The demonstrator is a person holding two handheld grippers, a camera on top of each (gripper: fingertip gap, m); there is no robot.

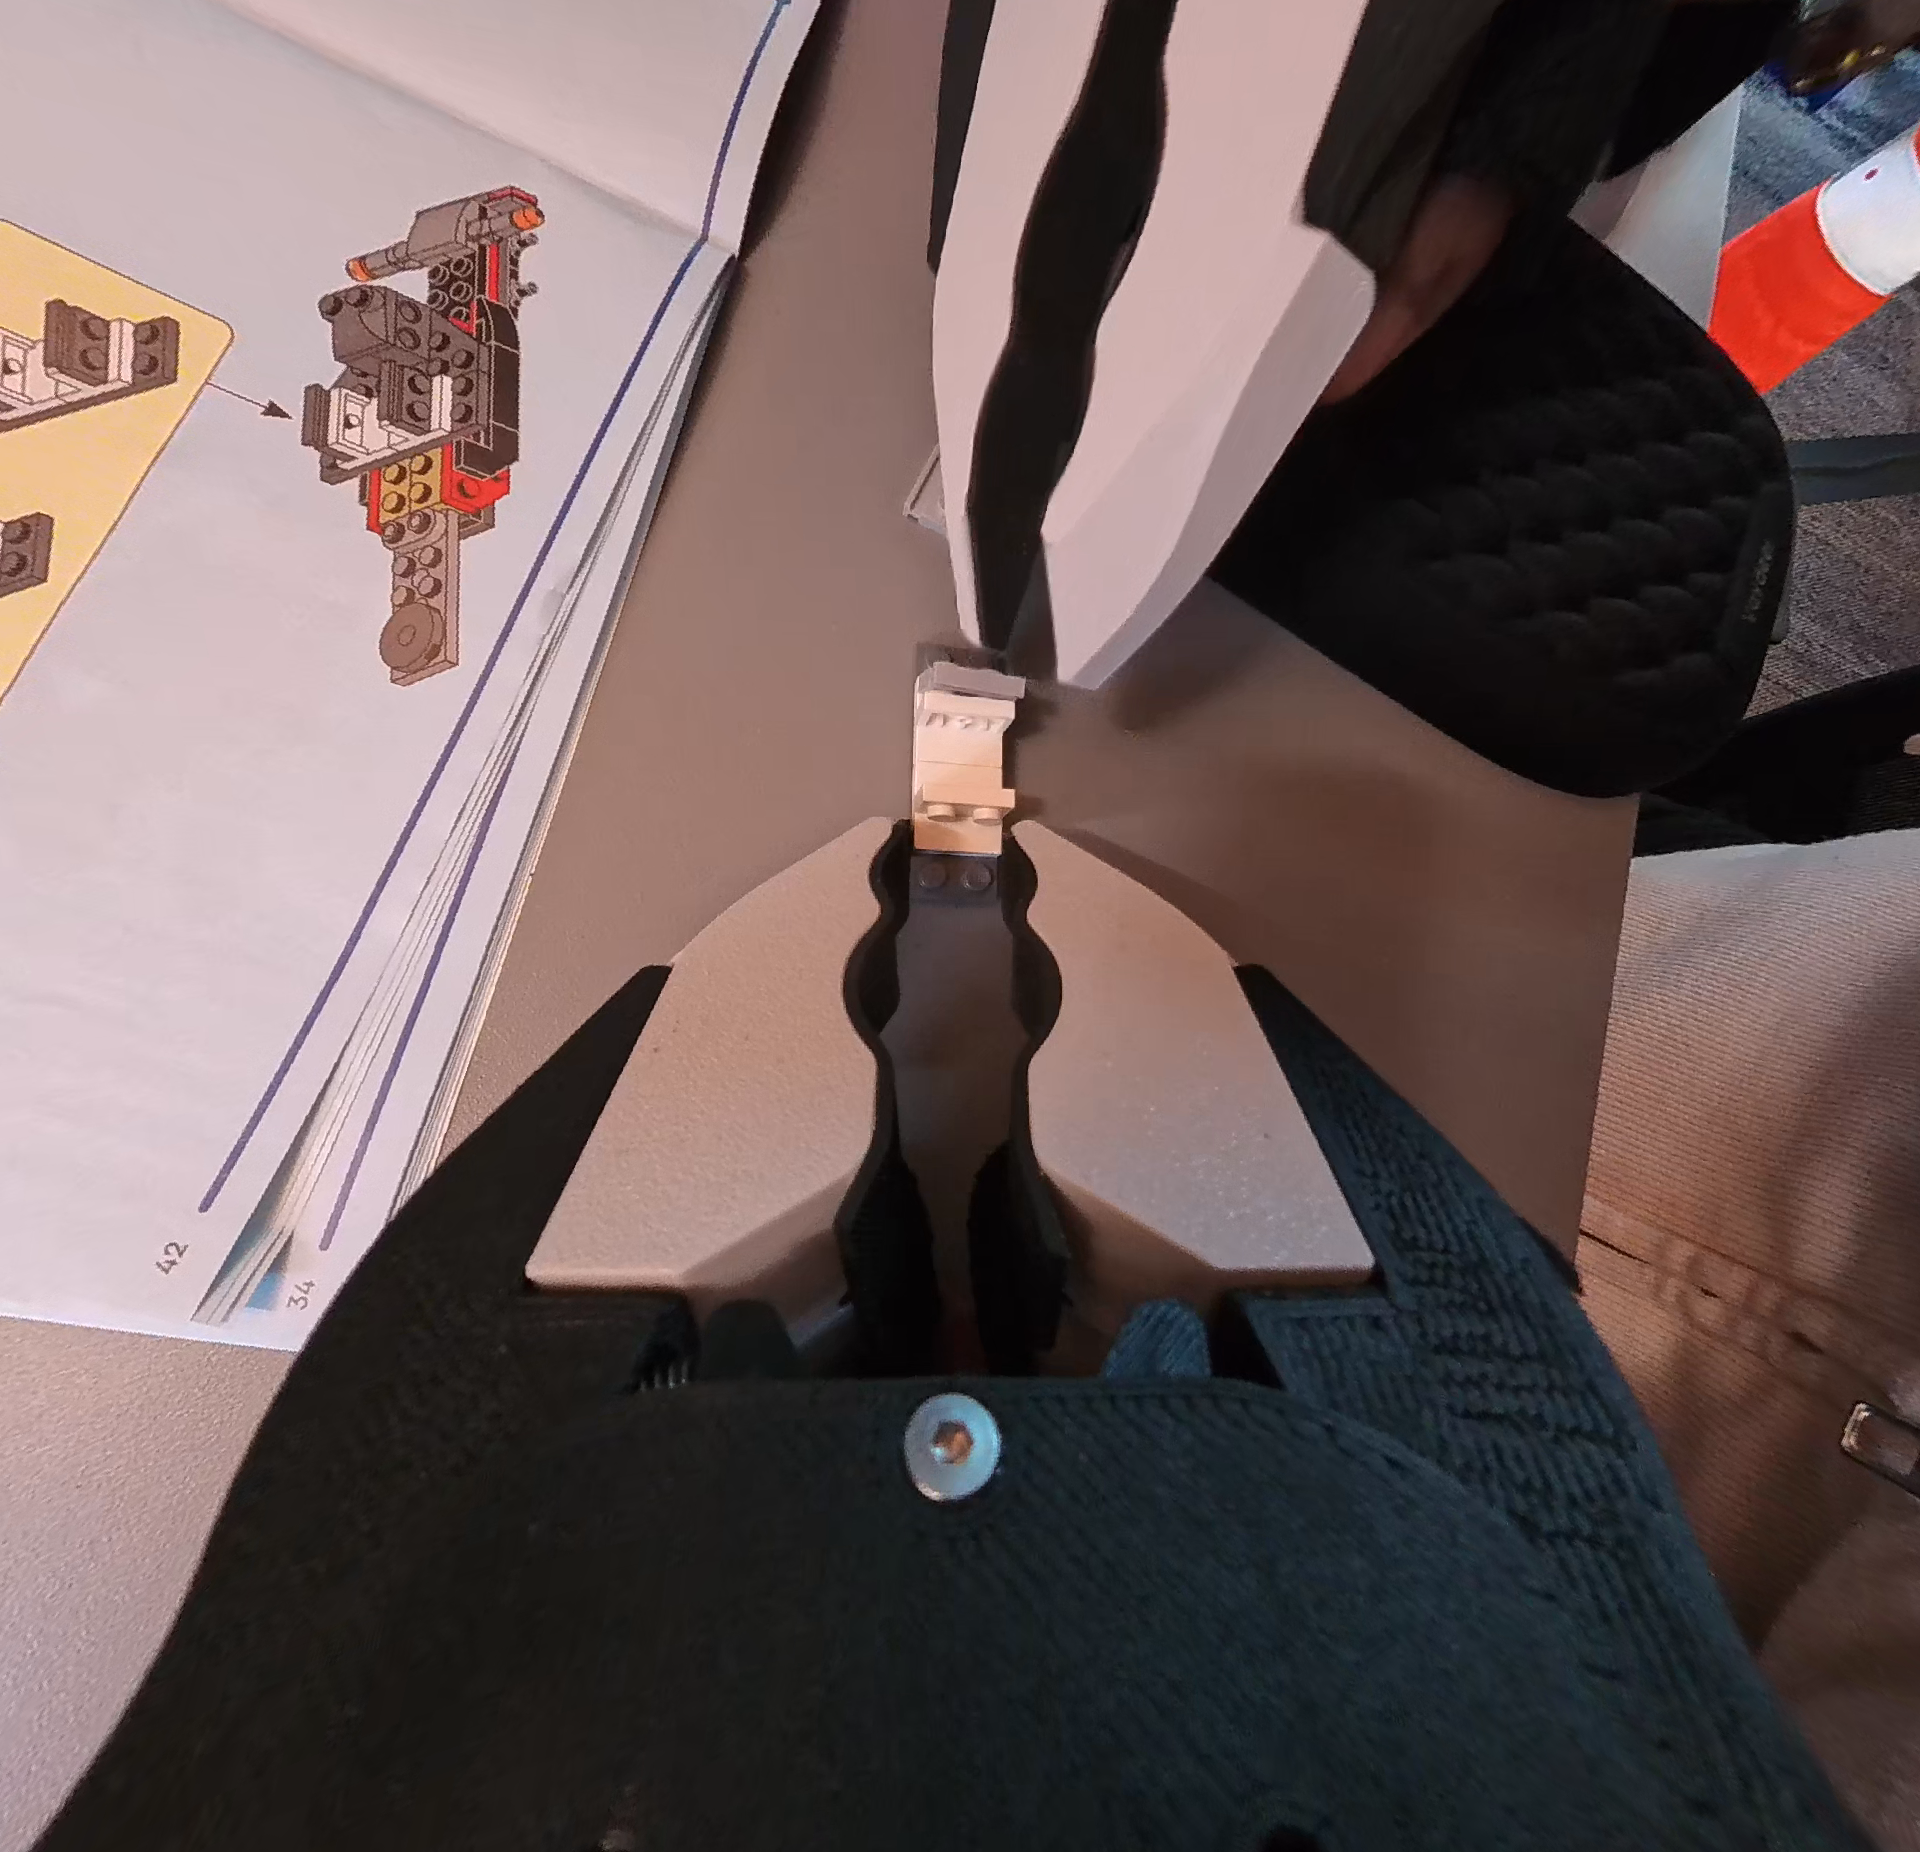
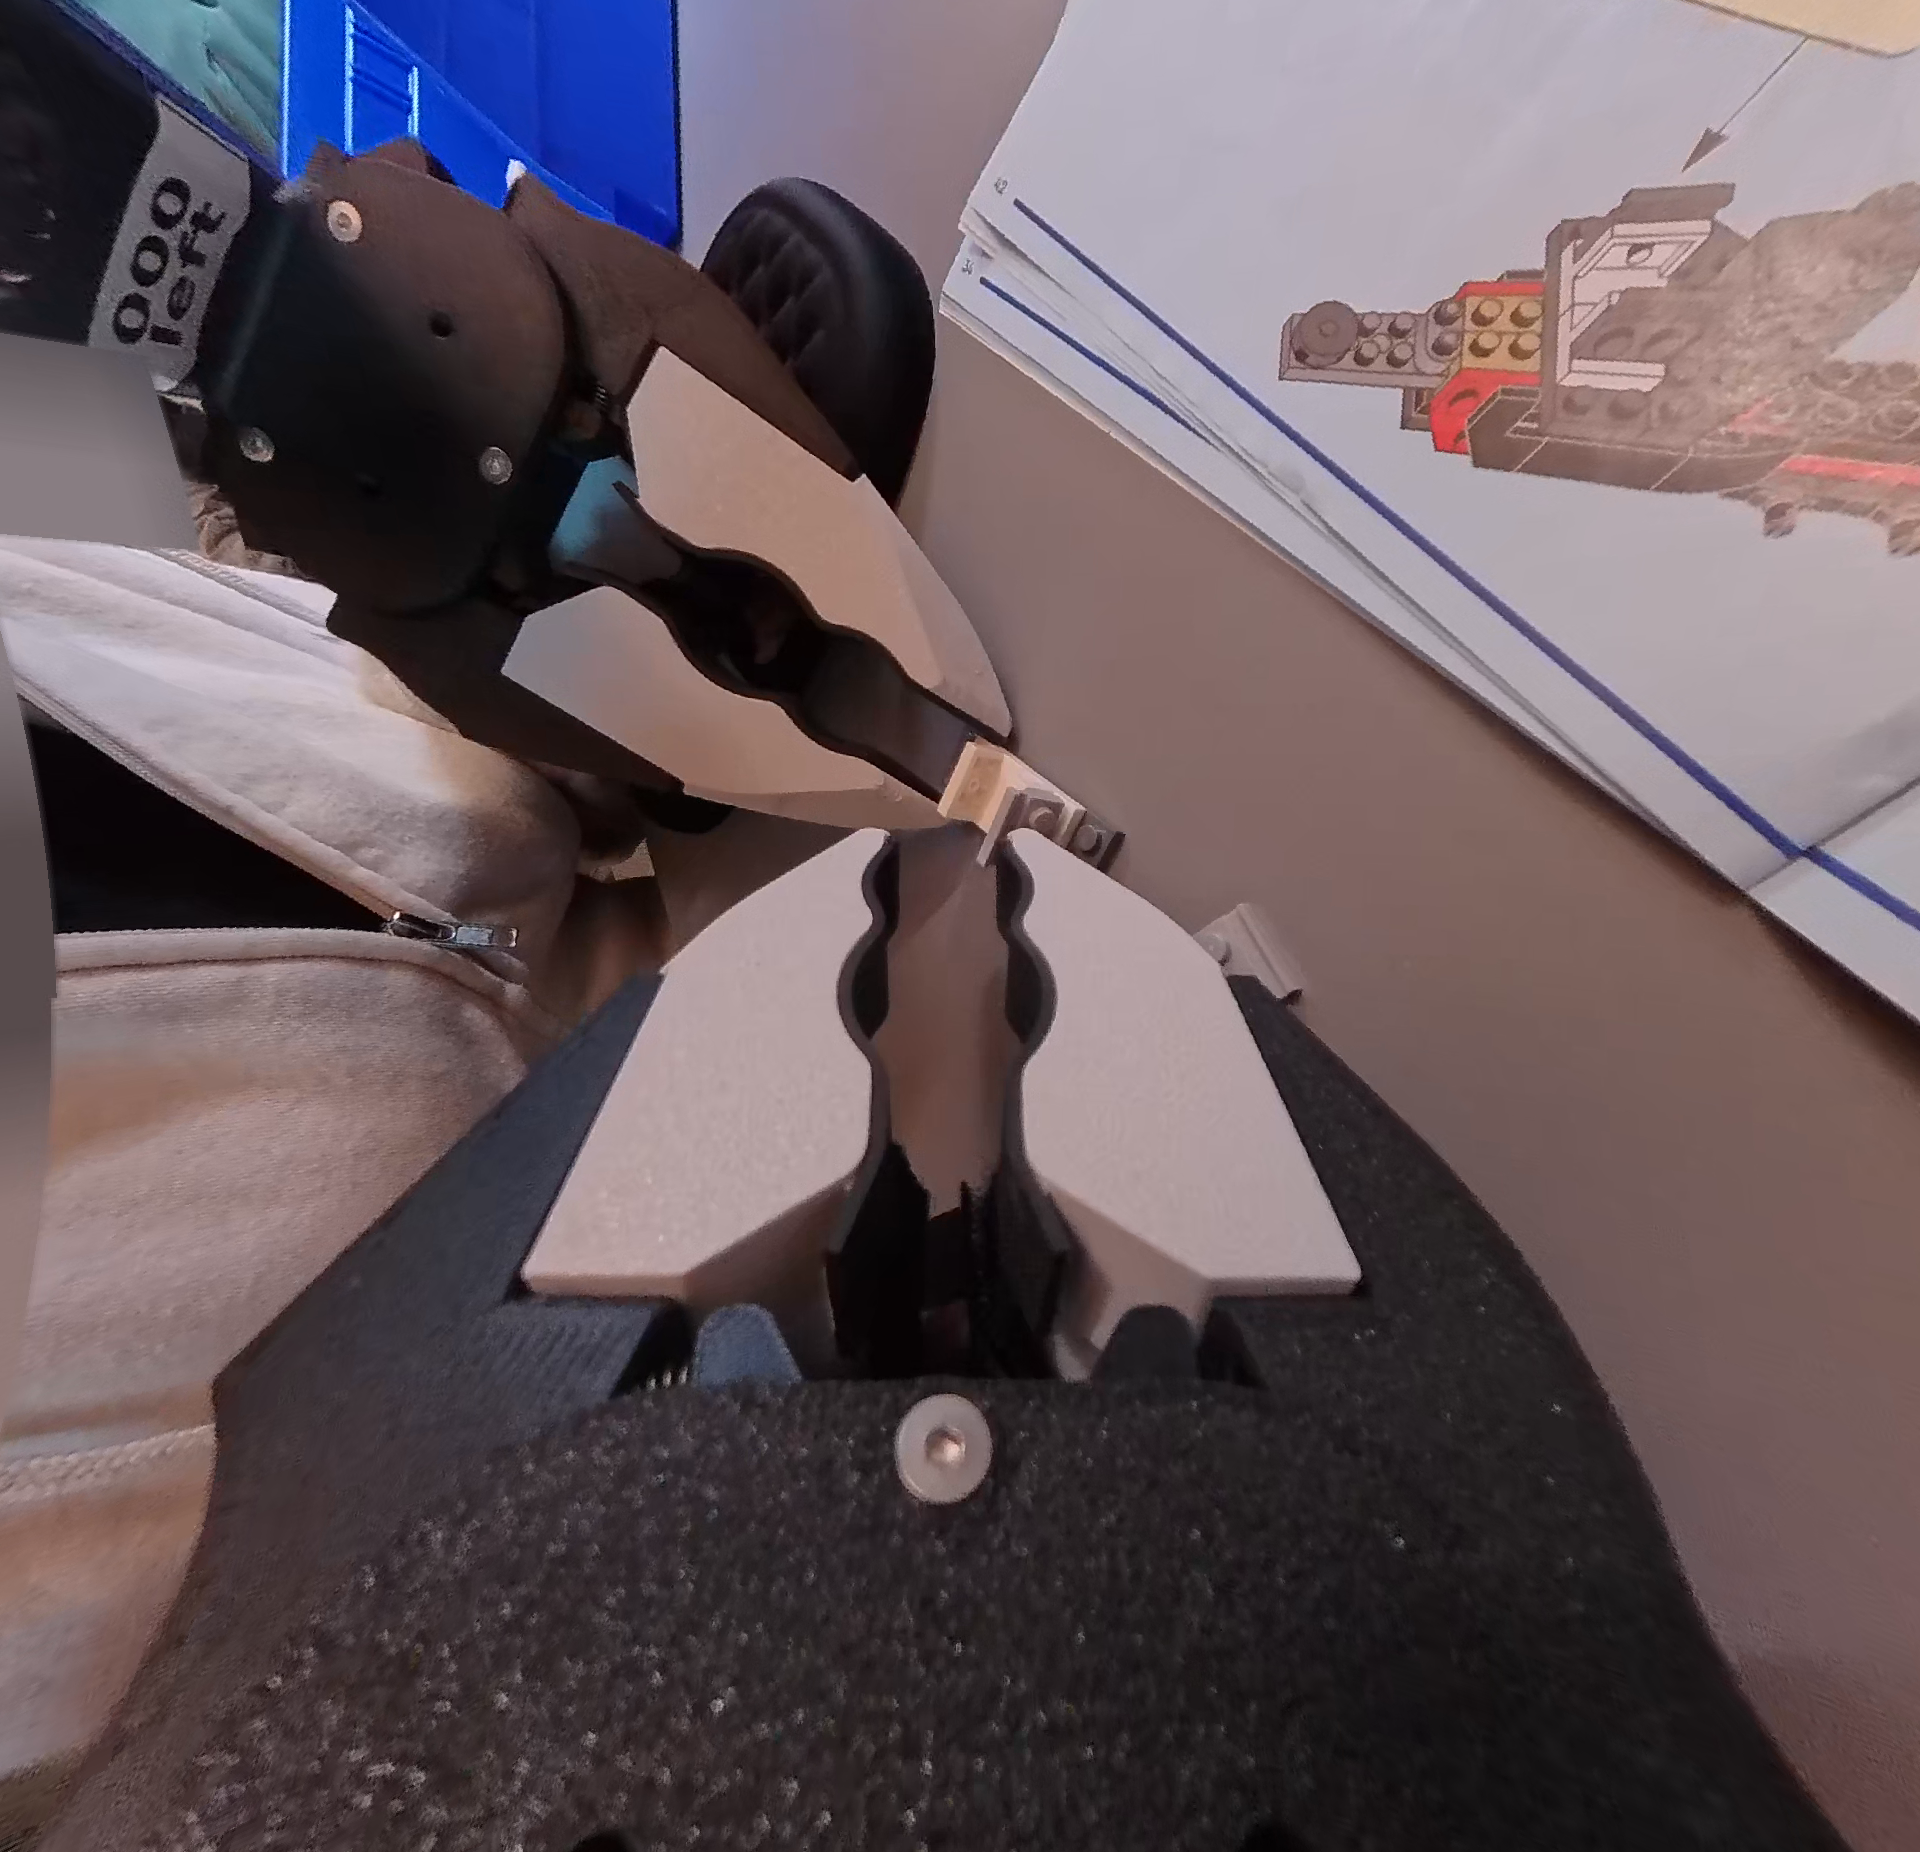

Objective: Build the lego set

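1. Where the right wrist view reaches its top-left corner, you can see the only container, a blue crate point(image 2: 488, 57); it is cut off by the frame edge and you cannot tell what it holds.
2. The open instruction booklet point(image 1: 312, 763) lies on the surface point(image 1: 800, 514). It runs off the frame in both views, so its pages show only in part.
3. A small light grey piece point(image 2: 1254, 945) lies on the surface just beside your right fingers, half hidden behind them, and its shape is hard to make out.
4. Your left gripper point(image 1: 956, 838) has its fingers drawn in narrow and clamped on the lego assembly point(image 1: 961, 753), a short stack of white bricks. A dark plate sits at the gripped end and a grey plate at the far end. The assembly is held up off the surface, near the booklet's edge.
5. Your right gripper point(image 2: 951, 848) also has its fingers close together, with the tips meeting the far end of the assembly. The tips are blurred in the left wrist view, so you cannot tell whether they actually pinch the piece or only touch it.
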